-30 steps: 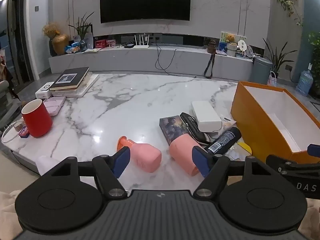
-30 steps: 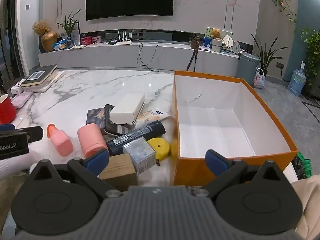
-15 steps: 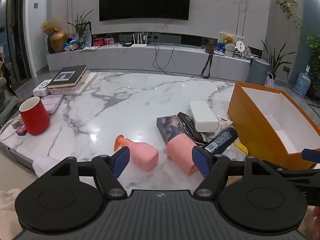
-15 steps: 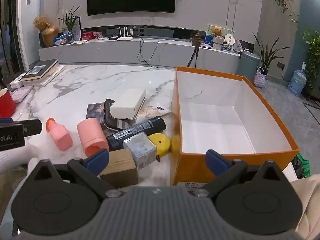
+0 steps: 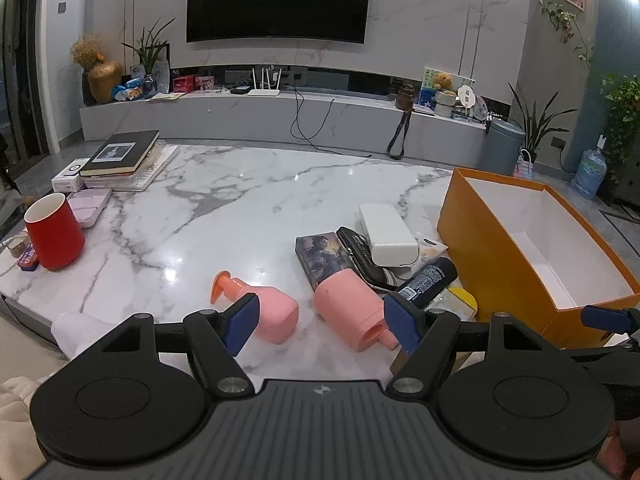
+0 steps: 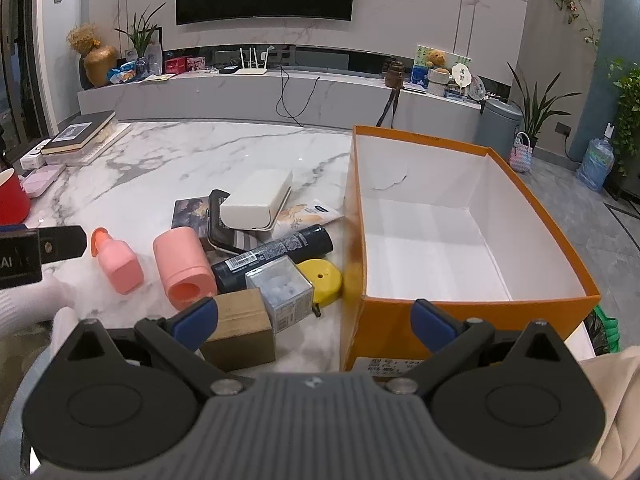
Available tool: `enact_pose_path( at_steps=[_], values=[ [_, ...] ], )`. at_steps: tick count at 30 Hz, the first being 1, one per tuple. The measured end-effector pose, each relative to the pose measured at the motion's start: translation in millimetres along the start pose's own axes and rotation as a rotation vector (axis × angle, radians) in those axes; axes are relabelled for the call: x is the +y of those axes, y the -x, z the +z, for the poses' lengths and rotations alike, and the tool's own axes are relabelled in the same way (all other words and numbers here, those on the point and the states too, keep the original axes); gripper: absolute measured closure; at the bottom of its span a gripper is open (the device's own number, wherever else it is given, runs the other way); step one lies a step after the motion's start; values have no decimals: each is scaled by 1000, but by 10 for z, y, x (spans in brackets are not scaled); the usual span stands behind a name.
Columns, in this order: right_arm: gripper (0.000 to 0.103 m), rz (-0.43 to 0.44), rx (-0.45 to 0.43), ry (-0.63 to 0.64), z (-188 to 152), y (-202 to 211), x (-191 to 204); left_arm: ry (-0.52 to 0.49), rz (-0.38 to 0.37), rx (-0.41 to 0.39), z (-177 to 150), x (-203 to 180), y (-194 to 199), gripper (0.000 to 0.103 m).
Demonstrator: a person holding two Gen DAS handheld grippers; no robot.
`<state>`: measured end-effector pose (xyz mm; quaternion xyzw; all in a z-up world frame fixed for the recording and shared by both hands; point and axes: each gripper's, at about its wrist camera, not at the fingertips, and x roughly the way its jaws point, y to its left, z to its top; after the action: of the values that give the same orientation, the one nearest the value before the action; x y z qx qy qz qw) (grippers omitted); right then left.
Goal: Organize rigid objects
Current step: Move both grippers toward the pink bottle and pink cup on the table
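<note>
Pink cylinder (image 5: 352,310) lying on side on marble table (image 5: 240,200), just ahead of my left gripper (image 5: 320,322), slightly right of its centre line. Long axis runs roughly along approach line, open end toward me, so I judge straddling its width easiest. Pink pump bottle (image 5: 272,310) beside left fingertip. My left gripper spread wide, empty. Right gripper (image 6: 316,320) also spread, empty, straddling near corner of orange box (image 6: 472,308); brown carton (image 6: 240,326) by its left finger. Left nearer cylinder; box empty, off to right.
</note>
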<state>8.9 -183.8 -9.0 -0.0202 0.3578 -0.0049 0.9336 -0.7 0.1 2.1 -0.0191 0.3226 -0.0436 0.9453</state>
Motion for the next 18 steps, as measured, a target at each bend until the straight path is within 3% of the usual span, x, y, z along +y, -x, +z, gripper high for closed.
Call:
enact_pose_path(
  at_steps=[18],
  values=[
    [2,-6,13,0,0,-13,-8,6,4,8,-17,25,-12,19]
  ],
)
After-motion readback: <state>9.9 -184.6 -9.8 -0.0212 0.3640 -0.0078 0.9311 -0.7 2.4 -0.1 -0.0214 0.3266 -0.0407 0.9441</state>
